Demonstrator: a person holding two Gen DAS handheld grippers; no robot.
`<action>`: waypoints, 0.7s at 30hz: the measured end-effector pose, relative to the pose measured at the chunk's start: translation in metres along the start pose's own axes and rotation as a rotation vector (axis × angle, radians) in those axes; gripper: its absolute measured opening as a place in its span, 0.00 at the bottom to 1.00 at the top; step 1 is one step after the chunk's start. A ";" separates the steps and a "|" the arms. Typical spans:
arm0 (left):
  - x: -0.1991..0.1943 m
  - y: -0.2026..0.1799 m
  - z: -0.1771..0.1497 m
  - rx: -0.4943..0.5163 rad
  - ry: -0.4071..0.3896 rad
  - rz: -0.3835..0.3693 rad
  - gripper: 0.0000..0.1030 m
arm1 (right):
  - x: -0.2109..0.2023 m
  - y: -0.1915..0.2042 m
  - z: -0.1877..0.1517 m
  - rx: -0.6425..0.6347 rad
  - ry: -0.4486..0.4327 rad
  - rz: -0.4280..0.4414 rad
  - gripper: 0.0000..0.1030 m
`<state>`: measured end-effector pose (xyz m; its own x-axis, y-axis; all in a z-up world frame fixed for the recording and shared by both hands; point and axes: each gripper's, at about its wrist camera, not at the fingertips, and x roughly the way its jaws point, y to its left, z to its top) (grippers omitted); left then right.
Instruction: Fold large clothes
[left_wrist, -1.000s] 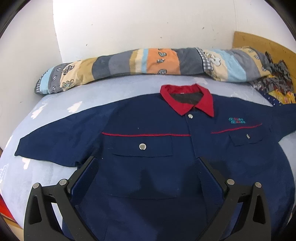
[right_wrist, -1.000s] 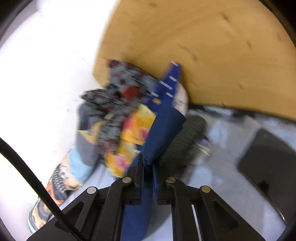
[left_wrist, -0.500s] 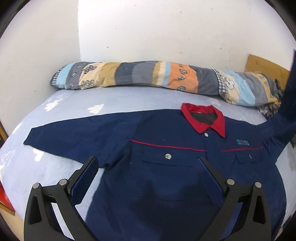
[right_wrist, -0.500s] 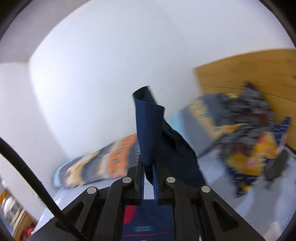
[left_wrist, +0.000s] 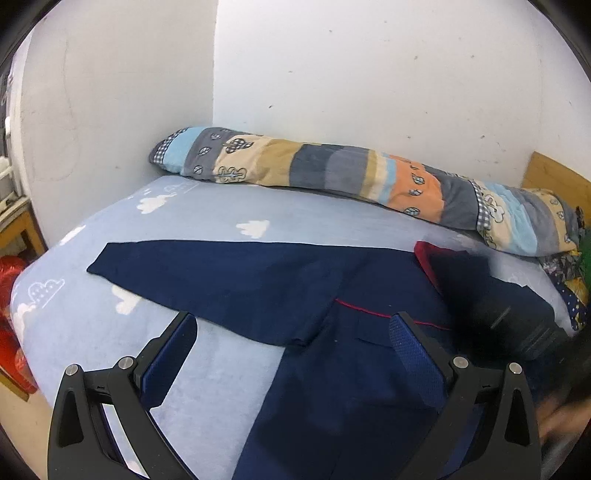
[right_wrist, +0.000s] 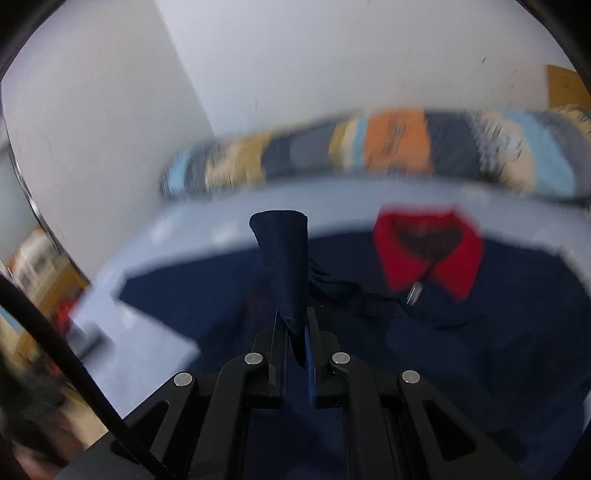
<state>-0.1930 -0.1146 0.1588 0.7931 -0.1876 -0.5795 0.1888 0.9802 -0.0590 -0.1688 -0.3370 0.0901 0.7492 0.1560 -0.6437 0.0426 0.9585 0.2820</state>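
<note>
A navy work jacket (left_wrist: 351, 369) with a red collar (right_wrist: 428, 254) lies front up on the bed (left_wrist: 207, 210). Its left sleeve (left_wrist: 207, 280) stretches flat toward the left. My left gripper (left_wrist: 291, 332) is open above the jacket's lower left side, with nothing between its blue pads. My right gripper (right_wrist: 295, 325) is shut on the cuff of the other sleeve (right_wrist: 282, 258), which stands up above the jaws over the jacket's chest. In the left wrist view the right gripper is a dark blur (left_wrist: 517, 328) over the jacket's right side.
A long patchwork bolster (left_wrist: 351, 177) lies along the white wall at the back. A wooden headboard (left_wrist: 554, 181) and crumpled patterned fabric (left_wrist: 569, 273) are at the far right. A red object (left_wrist: 11, 332) and wooden furniture (left_wrist: 18, 225) stand beside the bed's left edge.
My right gripper swung the held sleeve from the headboard side across over the jacket's chest. The left gripper shifted left, so the flat left sleeve now fills the view.
</note>
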 end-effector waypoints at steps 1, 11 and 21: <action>0.000 0.004 0.000 -0.010 0.008 -0.007 1.00 | 0.019 0.004 -0.015 -0.014 0.041 -0.021 0.08; 0.001 -0.002 0.001 -0.015 0.023 -0.033 1.00 | 0.014 0.002 -0.042 -0.131 0.198 0.070 0.45; 0.010 -0.012 -0.004 0.015 0.046 -0.025 1.00 | -0.062 -0.207 -0.013 -0.018 -0.026 -0.710 0.65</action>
<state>-0.1896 -0.1282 0.1504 0.7608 -0.2086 -0.6145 0.2172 0.9742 -0.0617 -0.2320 -0.5418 0.0625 0.5604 -0.5131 -0.6501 0.5155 0.8305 -0.2111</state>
